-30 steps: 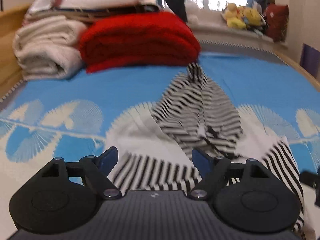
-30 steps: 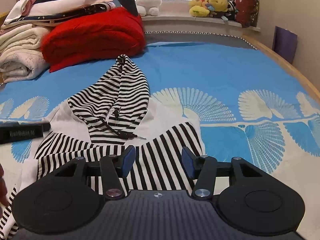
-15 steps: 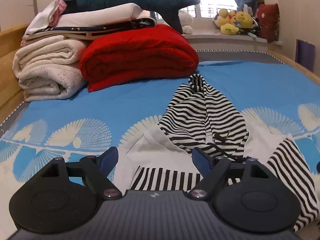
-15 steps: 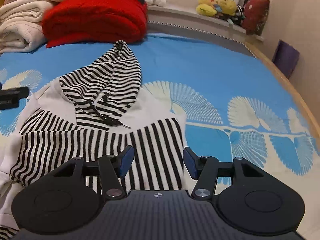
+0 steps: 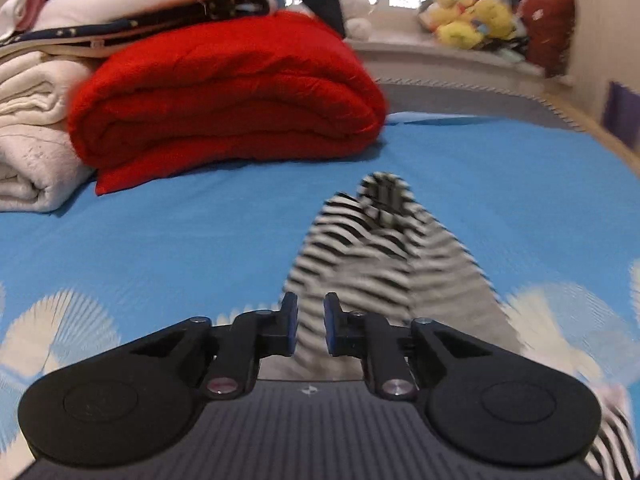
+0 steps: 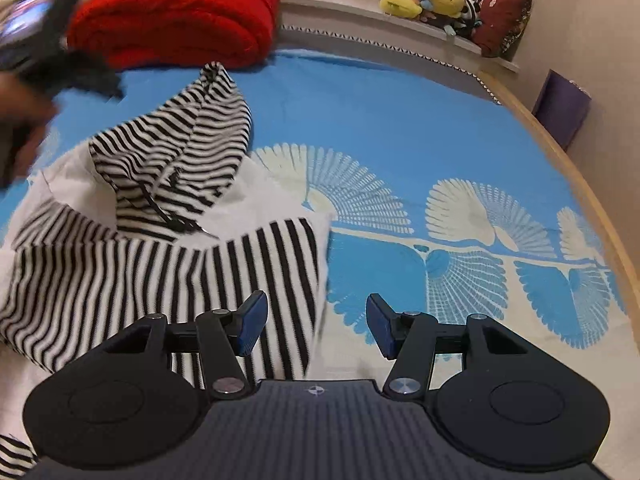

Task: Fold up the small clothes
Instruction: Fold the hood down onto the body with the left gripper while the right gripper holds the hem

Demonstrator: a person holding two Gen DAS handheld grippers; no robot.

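A small black-and-white striped hoodie (image 6: 168, 216) lies on the blue patterned bed sheet (image 6: 400, 128), hood pointing away. In the left wrist view the hood (image 5: 380, 248) is blurred, just ahead of my left gripper (image 5: 311, 330), whose jaws are nearly shut with a narrow gap and nothing clearly between them. My right gripper (image 6: 312, 326) is open over the hoodie's right striped edge (image 6: 296, 264), empty. The left gripper also shows in the right wrist view (image 6: 44, 64), blurred, at the far left above the hoodie.
A folded red blanket (image 5: 224, 92) and cream blankets (image 5: 28, 140) are stacked at the back left. Plush toys (image 6: 432, 0) sit on the window ledge. The wooden bed edge (image 6: 580, 184) runs along the right, with a purple bag (image 6: 562, 108) beyond it.
My left gripper has narrowed from wide open to nearly shut and moved forward towards the hood. My right gripper has shifted right, staying open.
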